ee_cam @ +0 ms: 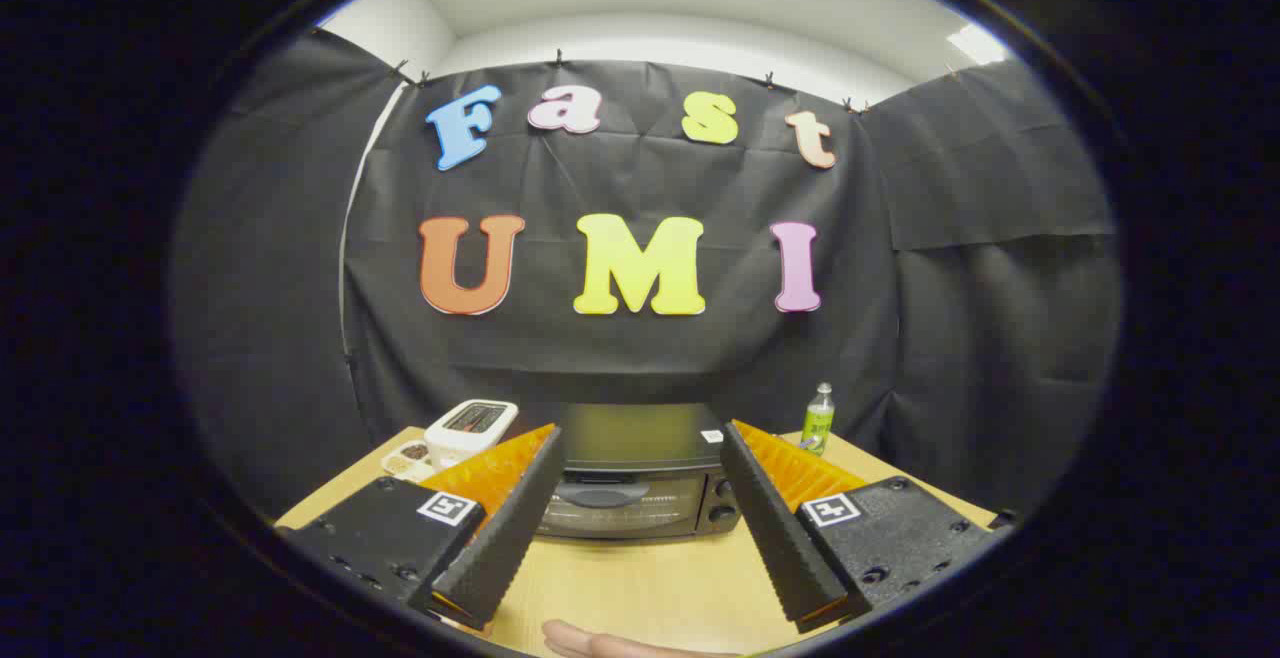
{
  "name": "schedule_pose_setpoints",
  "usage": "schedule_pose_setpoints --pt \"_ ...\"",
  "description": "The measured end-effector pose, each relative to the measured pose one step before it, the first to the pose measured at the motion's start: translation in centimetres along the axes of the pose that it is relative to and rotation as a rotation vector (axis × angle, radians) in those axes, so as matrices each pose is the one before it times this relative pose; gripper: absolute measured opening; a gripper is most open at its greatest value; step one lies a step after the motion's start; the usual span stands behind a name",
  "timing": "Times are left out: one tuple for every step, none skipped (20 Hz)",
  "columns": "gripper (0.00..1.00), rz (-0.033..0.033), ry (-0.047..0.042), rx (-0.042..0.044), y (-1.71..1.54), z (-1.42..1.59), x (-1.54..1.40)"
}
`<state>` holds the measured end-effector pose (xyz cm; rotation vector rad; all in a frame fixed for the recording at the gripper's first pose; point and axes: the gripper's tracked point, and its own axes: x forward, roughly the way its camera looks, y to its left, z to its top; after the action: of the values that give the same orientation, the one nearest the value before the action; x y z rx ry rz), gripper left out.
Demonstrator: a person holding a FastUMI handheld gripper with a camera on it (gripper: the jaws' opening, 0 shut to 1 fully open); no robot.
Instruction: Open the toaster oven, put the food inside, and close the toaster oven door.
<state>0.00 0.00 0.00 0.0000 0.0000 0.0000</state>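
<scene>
Wood table (640, 588) bare under the gripper (640, 453), fingers spread wide, holding nothing. Toaster oven (640, 478) just ahead between them, door closed. Come in level, hook the top handle (603, 494), pull down slowly. White toaster (468, 428) and bottle (818, 418) flank it.

I hold the gripper (640, 458) level, fingers (505, 528) spread wide apart and gripping nothing; my hand (600, 643) rests below them.
</scene>
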Motion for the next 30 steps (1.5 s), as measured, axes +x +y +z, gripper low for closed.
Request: schedule_pose_setpoints --pt "1.0 0.00453 0.00299 0.00405 0.042 -0.054 0.057" --pt "1.0 0.00104 0.00553 0.00259 0.025 -0.241 0.16" --pt "1.0 -0.00878 0.00267 -0.00203 -0.294 -0.111 0.149" --pt "1.0 -0.00809 0.00395 -0.00487 -0.203 -0.134 0.266" --pt "1.0 -0.00574 -0.00206 -0.00074 -0.076 0.021 0.215" --pt "1.0 -0.004 -0.00478 0.00551 -0.077 0.056 0.298" --pt "1.0 0.00042 -0.00436 0.00695 0.027 -0.046 0.266" --pt "1.0 0.00049 -0.00196 0.00457 0.02 -0.017 0.246" --pt "1.0 0.00337 -0.00332 0.00566 0.139 -0.029 0.253" --pt "1.0 0.00172 0.0054 0.00427 0.074 -0.297 0.406" --pt "1.0 -0.00031 0.00515 0.00628 -0.113 -0.323 0.351" --pt "1.0 0.00141 0.00876 0.00374 0.107 -0.299 0.317" --pt "1.0 0.00338 0.00658 0.00036 0.276 -0.148 0.417" --pt "1.0 0.00283 0.0038 -0.00057 0.202 -0.125 0.526" --pt "1.0 0.01376 0.01074 0.00196 0.462 -0.412 0.68" --pt "1.0 0.02013 0.02061 -0.00249 0.661 -0.615 0.908" --pt "1.0 0.0144 0.0219 -0.00255 0.423 -0.759 0.982" --pt "1.0 0.00875 0.01742 -0.01432 0.394 -0.562 1.212" --pt "1.0 0.00002 0.02231 -0.01631 0.122 -0.704 1.172" --pt "1.0 -0.00948 0.01193 -0.01162 -0.099 -0.502 1.264" --pt "1.0 -0.00414 0.01058 -0.00682 0.195 -0.576 1.282" --pt "1.0 -0.00395 0.01223 -0.01195 0.243 -0.589 1.338" --pt "1.0 0.00142 0.0206 -0.01368 0.285 -0.795 1.231" --pt "1.0 0.00701 0.01167 -0.00659 0.371 -0.493 1.213" --pt "1.0 0.01149 0.01419 -0.01179 0.498 -0.482 1.016" --pt "1.0 0.01727 0.01016 -0.01776 0.593 -0.371 1.073" --pt "1.0 0.01491 0.01516 -0.01304 0.453 -0.374 0.925" --pt "1.0 0.00673 0.03205 -0.015 0.144 -1.042 1.018" --pt "1.0 0.01692 0.03568 0.00025 0.131 -0.764 0.51" --pt "1.0 0.00465 -0.03628 0.01915 -0.073 0.264 0.045"
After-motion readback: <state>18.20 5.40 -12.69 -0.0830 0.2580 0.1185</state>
